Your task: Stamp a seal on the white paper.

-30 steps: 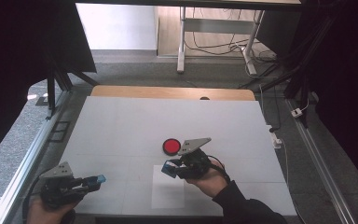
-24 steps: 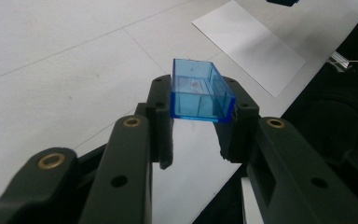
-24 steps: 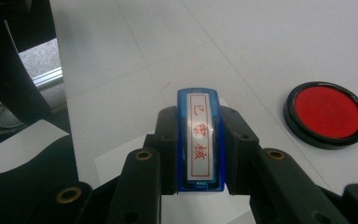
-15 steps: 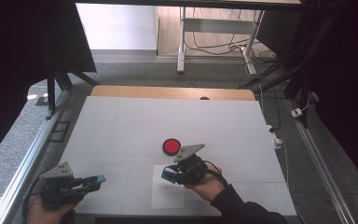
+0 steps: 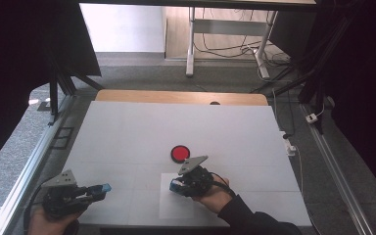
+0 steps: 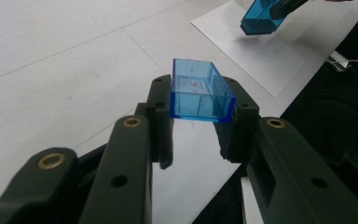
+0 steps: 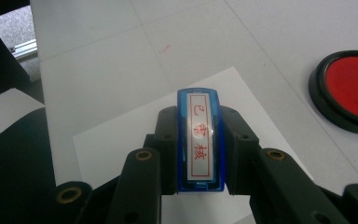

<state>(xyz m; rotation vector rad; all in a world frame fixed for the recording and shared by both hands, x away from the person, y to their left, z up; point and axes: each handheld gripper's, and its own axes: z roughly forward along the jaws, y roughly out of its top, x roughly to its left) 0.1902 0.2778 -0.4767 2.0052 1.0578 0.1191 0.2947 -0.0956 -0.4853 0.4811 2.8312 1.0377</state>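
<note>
Both tools clamped: left tool on blue cap, right tool on stamp.

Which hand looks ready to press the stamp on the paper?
Probably the right. The right gripper holds the stamp just above the paper, near the red ink pad. The left gripper holds only the blue cap, off the paper.

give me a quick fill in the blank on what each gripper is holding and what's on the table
1. The left gripper is shut on a clear ____ cap.
2. The right gripper holds a blue stamp above a white sheet of ____.
3. The round ink pad on the table is ____ inside its black rim.

Missing words: blue; paper; red
</note>
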